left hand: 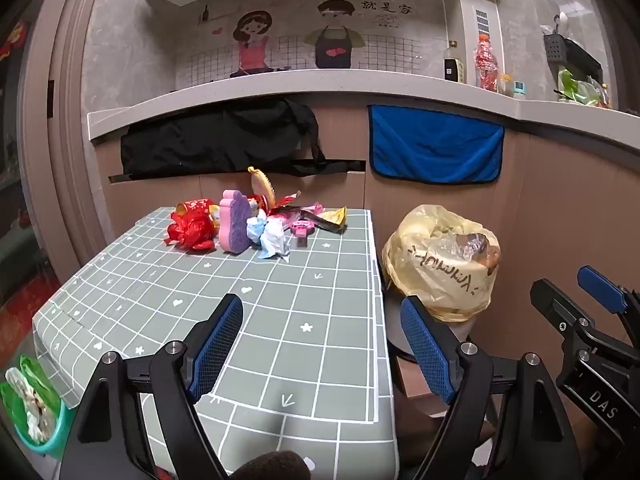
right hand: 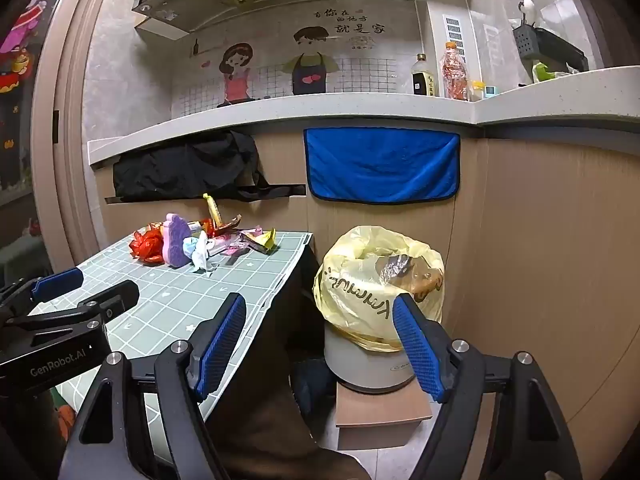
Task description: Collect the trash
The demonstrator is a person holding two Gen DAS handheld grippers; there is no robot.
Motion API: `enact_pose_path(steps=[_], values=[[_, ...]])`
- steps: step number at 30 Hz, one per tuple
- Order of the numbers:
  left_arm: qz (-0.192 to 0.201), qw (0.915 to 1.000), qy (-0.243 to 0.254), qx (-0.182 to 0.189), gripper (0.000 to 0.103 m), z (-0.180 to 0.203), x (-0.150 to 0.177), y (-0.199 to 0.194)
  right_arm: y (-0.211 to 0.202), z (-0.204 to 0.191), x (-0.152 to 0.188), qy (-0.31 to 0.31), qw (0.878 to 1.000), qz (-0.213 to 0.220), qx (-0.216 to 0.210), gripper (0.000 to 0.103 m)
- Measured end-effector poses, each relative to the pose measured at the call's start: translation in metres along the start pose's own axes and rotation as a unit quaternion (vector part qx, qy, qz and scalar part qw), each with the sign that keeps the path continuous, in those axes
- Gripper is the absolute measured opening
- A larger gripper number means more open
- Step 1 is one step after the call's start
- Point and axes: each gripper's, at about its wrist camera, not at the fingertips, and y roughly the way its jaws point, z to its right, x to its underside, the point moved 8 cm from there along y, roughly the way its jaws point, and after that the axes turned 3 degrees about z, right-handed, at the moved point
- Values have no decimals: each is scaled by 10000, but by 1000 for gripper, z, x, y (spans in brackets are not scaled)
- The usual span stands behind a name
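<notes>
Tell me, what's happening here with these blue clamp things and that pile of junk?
A person is holding two tongs, about to collect trash. Both the left tongs and right tongs are open and empty, hovering at the near end of the checked table. The pile of wrappers sits untouched at the far end. A bin with a yellow bag waits beside the table.

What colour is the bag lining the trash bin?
Pale yellow bag with dark lettering, clearest in the right wrist view.

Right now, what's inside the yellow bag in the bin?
At the mouth of the yellow bag lies a crumpled clear and brown wrapper. Anything deeper is hidden by the bag's wall, as is the bin rim.
</notes>
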Motion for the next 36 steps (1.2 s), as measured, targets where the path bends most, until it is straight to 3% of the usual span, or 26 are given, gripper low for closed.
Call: enact_pose_path(steps=[36], values=[[342, 9993, 170, -31, 81, 2, -15, -17, -3, 3, -2, 62, 10000, 52, -47, 74]])
